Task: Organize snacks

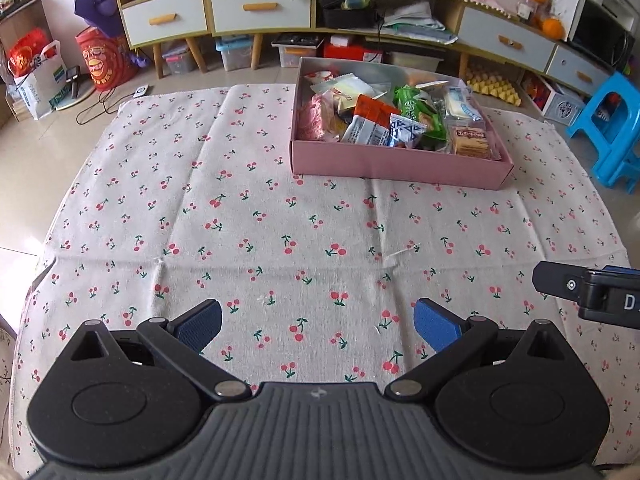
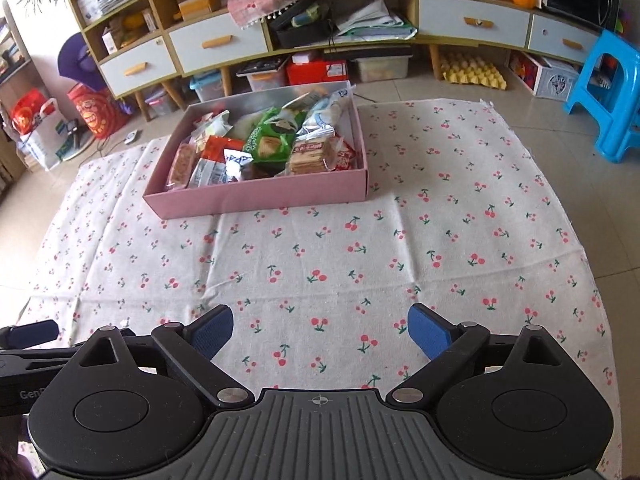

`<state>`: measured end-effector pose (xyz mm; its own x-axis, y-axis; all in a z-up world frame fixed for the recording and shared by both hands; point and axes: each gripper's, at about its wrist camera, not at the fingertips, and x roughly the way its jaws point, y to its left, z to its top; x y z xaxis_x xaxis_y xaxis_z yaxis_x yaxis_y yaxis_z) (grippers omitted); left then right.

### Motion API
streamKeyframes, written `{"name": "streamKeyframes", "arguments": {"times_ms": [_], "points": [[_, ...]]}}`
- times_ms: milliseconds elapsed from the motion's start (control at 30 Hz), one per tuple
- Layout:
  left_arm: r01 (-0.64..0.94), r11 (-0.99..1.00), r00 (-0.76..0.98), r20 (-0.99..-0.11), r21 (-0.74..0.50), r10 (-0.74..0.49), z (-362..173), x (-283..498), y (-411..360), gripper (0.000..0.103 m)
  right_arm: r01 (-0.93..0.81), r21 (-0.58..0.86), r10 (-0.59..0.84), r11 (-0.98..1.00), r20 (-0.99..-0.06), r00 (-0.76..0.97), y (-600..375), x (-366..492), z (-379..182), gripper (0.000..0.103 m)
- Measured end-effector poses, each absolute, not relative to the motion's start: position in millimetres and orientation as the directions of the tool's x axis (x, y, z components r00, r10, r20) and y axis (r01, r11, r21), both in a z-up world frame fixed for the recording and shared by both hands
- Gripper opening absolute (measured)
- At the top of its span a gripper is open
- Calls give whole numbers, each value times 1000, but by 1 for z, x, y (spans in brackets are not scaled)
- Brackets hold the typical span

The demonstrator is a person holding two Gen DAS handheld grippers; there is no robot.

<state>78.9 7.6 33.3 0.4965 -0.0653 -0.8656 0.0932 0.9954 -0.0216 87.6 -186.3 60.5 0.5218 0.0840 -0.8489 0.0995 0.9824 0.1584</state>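
Observation:
A pink box (image 1: 400,162) (image 2: 256,199) full of wrapped snacks stands at the far side of a cherry-print cloth (image 1: 240,220) (image 2: 440,220). Among the snacks lie a green packet (image 1: 416,108) (image 2: 268,140), an orange-red packet (image 1: 374,110) (image 2: 218,148) and a clear pack of brown crackers (image 1: 472,142) (image 2: 310,156). My left gripper (image 1: 318,326) is open over bare cloth, well short of the box, with nothing between its blue pads. My right gripper (image 2: 320,332) is open too, its jaws wide and empty above the cloth.
The cloth lies on a tiled floor. A long cabinet with drawers (image 1: 260,6) (image 2: 472,20) runs behind the box, with storage tubs beneath it. A blue plastic stool (image 1: 612,128) (image 2: 612,96) stands at the right. Red bags (image 1: 100,60) (image 2: 92,110) sit at the left.

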Motion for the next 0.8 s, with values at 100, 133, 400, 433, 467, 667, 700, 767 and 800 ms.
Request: {"name": "streamKeyframes", "arguments": {"times_ms": [100,133,400,433,467,667,700,767,800], "points": [[95,995,493,-867,-22,-66,33,78,5,102,85,138,70,987,-840,538,-185,88,62,96],[94,995,494,-867,-22,-66,33,78,5,102,84,133,67,988,-838,542,-184,88,63,96],[106,994,497,-865,-12,-63,33,73,-1,102,73,157,95,985,-843,529,-181,87,61,96],[106,994,496,-866,-11,-63,33,74,-1,102,77,162,98,984,-844,528,-182,86,60,96],[106,994,496,-866,-11,-62,33,73,-1,102,81,167,100,983,-845,526,-182,86,60,96],[104,995,498,-865,-5,-57,34,73,-1,102,90,173,100,981,-843,528,-184,87,61,96],[103,995,498,-865,-4,-55,34,73,-1,102,90,173,101,981,-844,527,-184,87,60,96],[101,995,499,-865,-4,-54,34,73,-1,102,89,172,100,981,-844,526,-183,87,60,96],[101,995,499,-865,-4,-54,34,73,0,102,88,171,100,981,-844,526,-183,87,60,96]]}}
